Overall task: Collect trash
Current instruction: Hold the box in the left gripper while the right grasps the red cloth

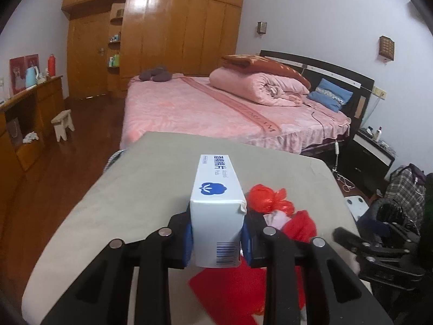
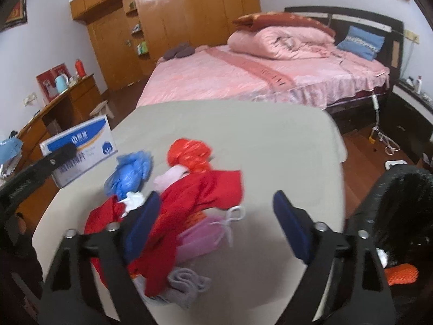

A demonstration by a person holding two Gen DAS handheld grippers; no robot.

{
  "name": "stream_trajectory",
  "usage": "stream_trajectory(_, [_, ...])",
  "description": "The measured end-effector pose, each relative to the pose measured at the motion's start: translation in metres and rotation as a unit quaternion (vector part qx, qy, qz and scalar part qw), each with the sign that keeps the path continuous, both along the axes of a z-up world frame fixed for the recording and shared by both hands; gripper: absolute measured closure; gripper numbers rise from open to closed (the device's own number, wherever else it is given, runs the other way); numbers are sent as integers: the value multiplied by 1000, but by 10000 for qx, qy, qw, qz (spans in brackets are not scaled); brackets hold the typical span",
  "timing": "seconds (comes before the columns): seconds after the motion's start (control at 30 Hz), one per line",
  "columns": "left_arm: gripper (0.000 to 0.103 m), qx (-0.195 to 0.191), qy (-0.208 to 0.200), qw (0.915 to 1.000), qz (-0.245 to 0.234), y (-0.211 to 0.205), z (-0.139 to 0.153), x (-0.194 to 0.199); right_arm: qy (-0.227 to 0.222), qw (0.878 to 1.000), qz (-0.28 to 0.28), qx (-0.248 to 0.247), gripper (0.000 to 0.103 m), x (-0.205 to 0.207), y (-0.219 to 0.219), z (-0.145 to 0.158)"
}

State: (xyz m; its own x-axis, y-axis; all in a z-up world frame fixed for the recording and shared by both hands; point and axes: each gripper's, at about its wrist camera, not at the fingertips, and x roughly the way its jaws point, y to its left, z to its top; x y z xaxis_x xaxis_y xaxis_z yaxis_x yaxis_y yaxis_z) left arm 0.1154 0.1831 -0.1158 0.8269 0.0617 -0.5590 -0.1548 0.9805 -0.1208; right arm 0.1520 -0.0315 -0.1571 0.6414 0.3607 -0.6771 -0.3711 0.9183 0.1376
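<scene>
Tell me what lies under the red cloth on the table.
Under the red cloth a pink-purple bag with a white drawstring sticks out, grey fabric shows at the near edge, and something white and pink shows at the far edge. Whatever else lies beneath is covered.

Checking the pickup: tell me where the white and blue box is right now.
The white and blue box is clamped in the left gripper, above the grey table. In the right wrist view it shows at left, beside the blue bag.

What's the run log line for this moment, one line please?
left gripper: shut on white and blue box | right gripper: open over red wrapper pile | table: trash remains
</scene>
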Motion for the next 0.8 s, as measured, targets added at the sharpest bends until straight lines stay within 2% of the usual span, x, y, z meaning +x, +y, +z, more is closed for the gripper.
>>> stream_trajectory(0.2, [75, -44, 38, 9999, 111, 12, -6, -4, 211, 9994, 249, -146, 29, 6, 31, -18])
stream_trajectory(0.3, [75, -74, 69, 9999, 136, 14, -10, -5, 413, 9983, 313, -252, 43, 12, 40, -30])
stream_trajectory(0.37, [75, -106, 82, 9998, 135, 15, -12, -6, 553, 9974, 383, -243, 65, 15, 40, -35])
stream_trajectory(0.4, [75, -108, 94, 9998, 128, 15, -13, -6, 586, 9970, 449, -228, 72, 14, 41, -35])
stream_trajectory(0.43, [75, -116, 102, 9998, 120, 15, -14, -6, 582, 9968, 511, -201, 88, 13, 40, -34])
stream_trajectory(0.47, [75, -128, 103, 9998, 115, 15, -15, -7, 562, 9966, 574, -172, 95, 12, 39, -32])
stream_trajectory(0.57, [75, -154, 81, 9998, 87, 14, -14, -9, 347, 9968, 712, -47, 98, 7, 35, -17])
stream_trajectory(0.8, [75, -142, -39, 9999, 50, 8, -3, -17, -10, 9963, 800, 317, 98, -5, 19, 27])
